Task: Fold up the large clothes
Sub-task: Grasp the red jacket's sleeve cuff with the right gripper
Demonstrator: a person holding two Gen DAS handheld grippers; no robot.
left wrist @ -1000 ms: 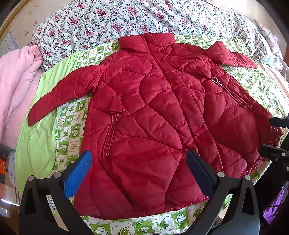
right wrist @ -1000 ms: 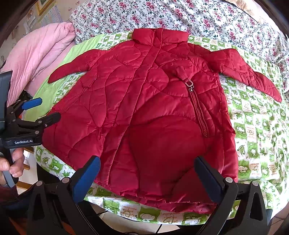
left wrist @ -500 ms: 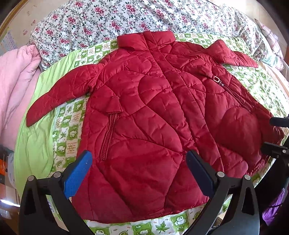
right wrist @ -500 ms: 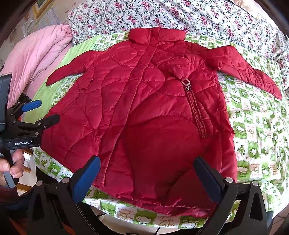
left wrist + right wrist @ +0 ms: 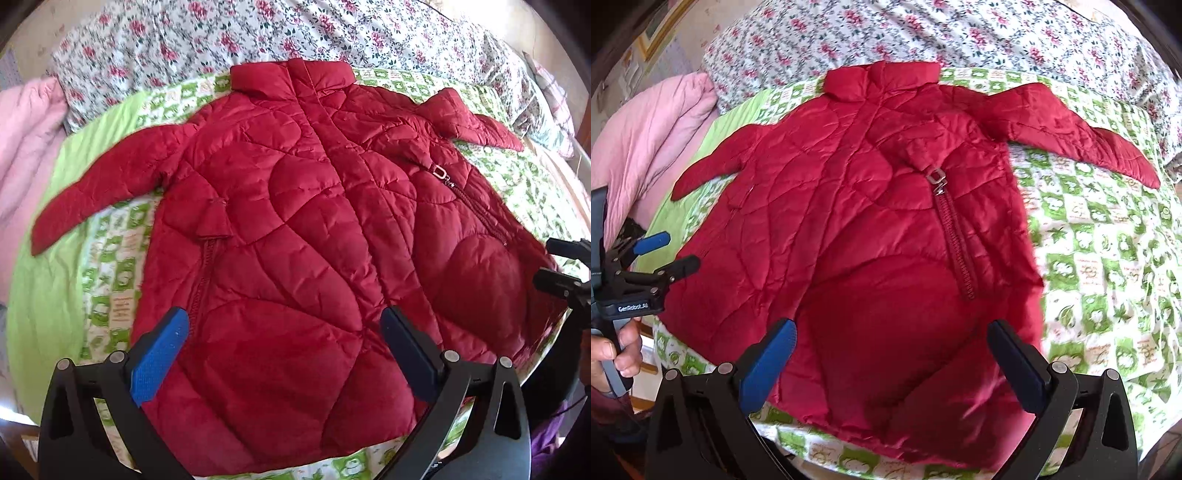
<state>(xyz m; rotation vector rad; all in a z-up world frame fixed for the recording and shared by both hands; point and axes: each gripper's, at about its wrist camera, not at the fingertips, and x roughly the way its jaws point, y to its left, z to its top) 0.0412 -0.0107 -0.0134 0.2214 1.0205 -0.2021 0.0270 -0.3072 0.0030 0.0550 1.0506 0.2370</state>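
1. We see the jacket (image 5: 295,229) spread flat on the bed (image 5: 110,280), collar far.
2. Our left gripper (image 5: 284,354) gapes empty above its near hem.
3. Our right gripper (image 5: 892,362) likewise, fingers apart.

The red jacket (image 5: 303,236) was puffy, stitched cloth, a bit shiny. Its zipper pull (image 5: 937,178) was metal. The bedsheet (image 5: 1100,251) was soft cloth.

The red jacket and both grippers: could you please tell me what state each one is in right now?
Red quilted jacket: unfolded, front up, closed, sleeves spread, on the green patterned bedspread.
Pocket zipper: closed.
Left gripper: open, empty, over the hem.
Right gripper: open, empty, over the hem.
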